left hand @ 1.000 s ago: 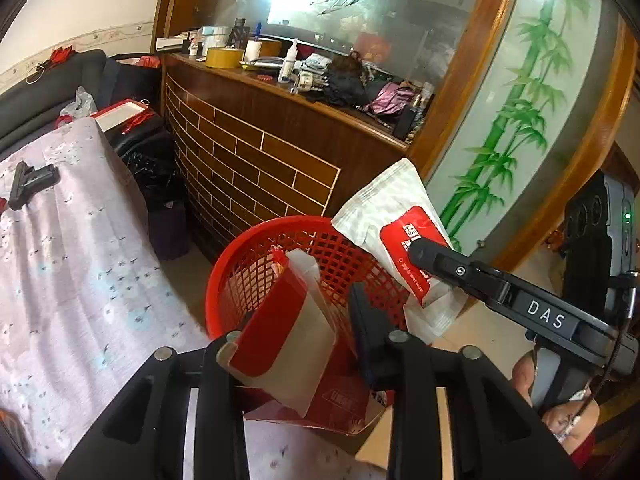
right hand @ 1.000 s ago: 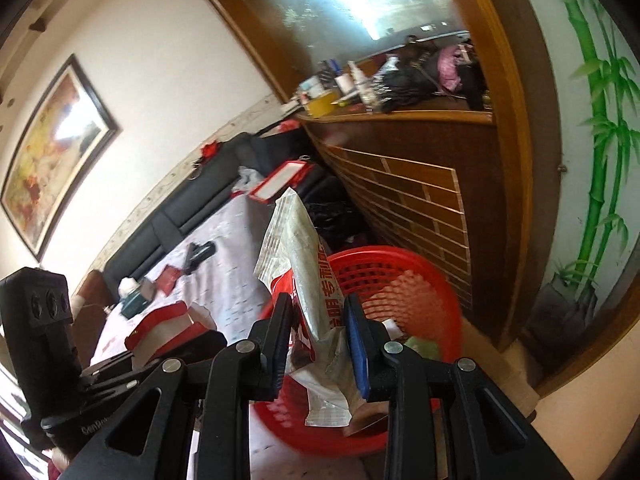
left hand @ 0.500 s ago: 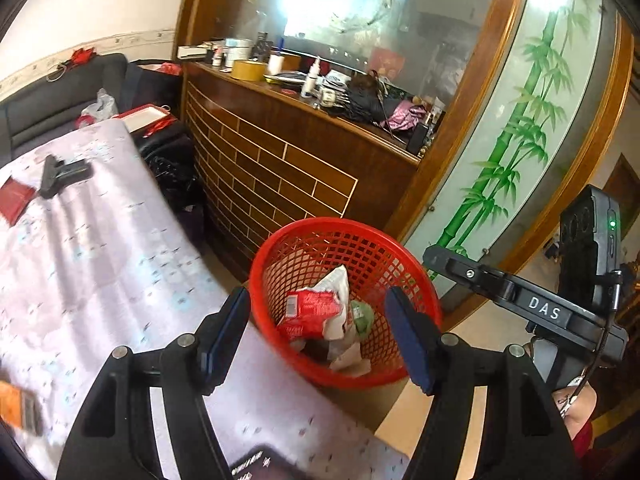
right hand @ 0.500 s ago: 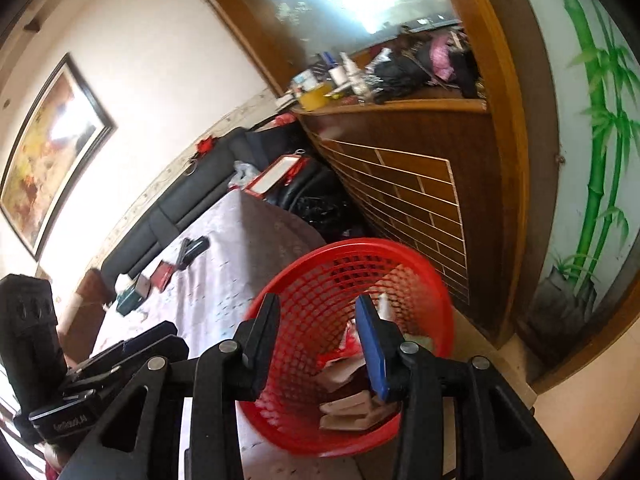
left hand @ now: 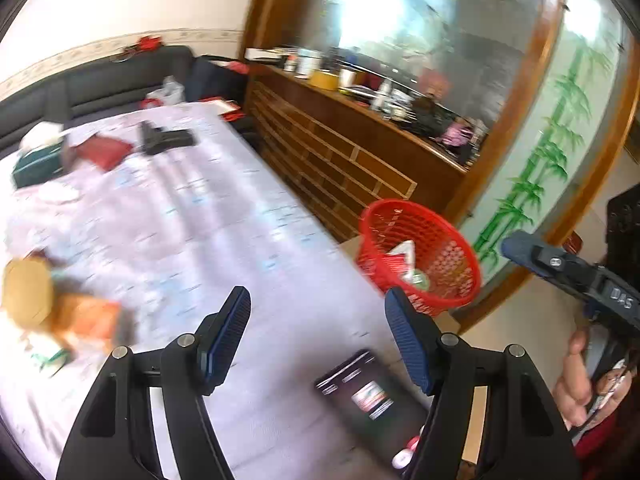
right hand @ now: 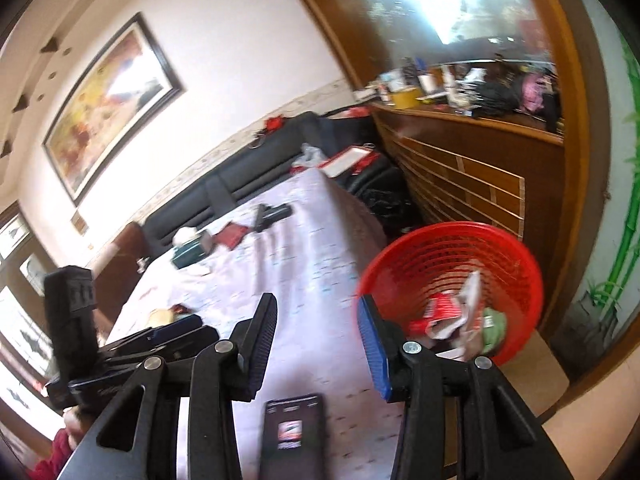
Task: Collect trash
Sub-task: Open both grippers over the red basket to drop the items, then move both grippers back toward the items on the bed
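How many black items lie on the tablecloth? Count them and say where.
2: a pistol-shaped object at the far end, a flat packet at the near edge. Others may be hidden.

The left gripper has its jaws spread wide, gripping nothing. The right gripper is likewise spread and bare, its holder's hand at four o'clock.

basket red mesh | tablecloth pale lilac, small floral print | wall panel green bamboo | packet black
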Motion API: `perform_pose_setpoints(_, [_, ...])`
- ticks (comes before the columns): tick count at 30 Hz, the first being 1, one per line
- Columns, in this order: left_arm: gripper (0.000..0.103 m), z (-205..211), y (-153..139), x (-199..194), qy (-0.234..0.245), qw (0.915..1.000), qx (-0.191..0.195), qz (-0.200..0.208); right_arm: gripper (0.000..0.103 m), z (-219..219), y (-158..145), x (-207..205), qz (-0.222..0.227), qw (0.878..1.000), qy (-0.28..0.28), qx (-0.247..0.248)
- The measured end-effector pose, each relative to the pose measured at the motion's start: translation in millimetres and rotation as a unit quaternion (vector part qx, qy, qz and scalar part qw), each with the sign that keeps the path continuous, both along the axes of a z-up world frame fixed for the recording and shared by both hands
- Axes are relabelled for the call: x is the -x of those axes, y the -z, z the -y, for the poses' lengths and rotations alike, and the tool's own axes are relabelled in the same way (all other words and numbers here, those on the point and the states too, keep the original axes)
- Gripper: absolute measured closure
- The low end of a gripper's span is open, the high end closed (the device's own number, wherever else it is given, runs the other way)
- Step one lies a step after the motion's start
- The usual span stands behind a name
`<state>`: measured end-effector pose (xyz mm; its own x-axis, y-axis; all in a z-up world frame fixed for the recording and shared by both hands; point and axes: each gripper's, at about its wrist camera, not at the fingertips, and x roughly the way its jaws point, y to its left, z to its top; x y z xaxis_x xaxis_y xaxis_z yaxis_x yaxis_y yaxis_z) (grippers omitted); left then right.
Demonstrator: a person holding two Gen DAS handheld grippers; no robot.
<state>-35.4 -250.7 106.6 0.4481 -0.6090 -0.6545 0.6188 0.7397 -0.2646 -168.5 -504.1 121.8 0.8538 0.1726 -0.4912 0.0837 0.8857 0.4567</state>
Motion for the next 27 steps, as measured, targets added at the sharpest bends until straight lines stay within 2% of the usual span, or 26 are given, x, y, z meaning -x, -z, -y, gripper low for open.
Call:
perform_pose_setpoints(7, [0.035, -91.7, 14.2, -4.2, -0.086, 0.9962, 0.004, -0.015, 0.053, -59.0, -3.1, -6.4, 0.001, 0.997, -0.074, 0.009])
perform_pose_setpoints(10, [0.035, -126.6, 24.4, -9.9, -0.126, 0.9916, 0.005, -0.028, 0.053, -86.7, 3.6, -16.2, -0.01, 0.994, -0.108, 0.011])
perform_pose_setpoints(13, [0.035, -154.5, 37.9, -20.7, -0.159, 0.9855, 0.017, -0.056, 0.053, -106.7, 11.8, -26.1, -0.024, 0.991, -0.13, 0.012])
perform_pose_setpoints(17, [0.033, -162.2, 51.2, -33.9, -0.158, 0.9844, 0.017, -0.075, 0.053, -117.3, 18.5, -33.2, -0.031, 0.99, -0.139, 0.006])
perform_pose_setpoints(20, [0.032, -159.0, 58.0, -47.0, -0.152, 0.9857, 0.013, -0.071, 0.053, -117.3, 21.5, -35.5, -0.035, 0.99, -0.139, 0.004])
perform_pose_setpoints(24, [0.033, -146.8, 69.0, -67.1, -0.131, 0.9884, 0.004, -0.076, 0.053, -114.5, 25.1, -37.4, -0.043, 0.99, -0.135, 0.003])
perform_pose_setpoints(27, [0.033, -136.7, 82.0, -73.8, -0.106, 0.9899, -0.002, -0.094, 0.053, -110.6, 25.1, -38.5, -0.046, 0.99, -0.13, 0.001])
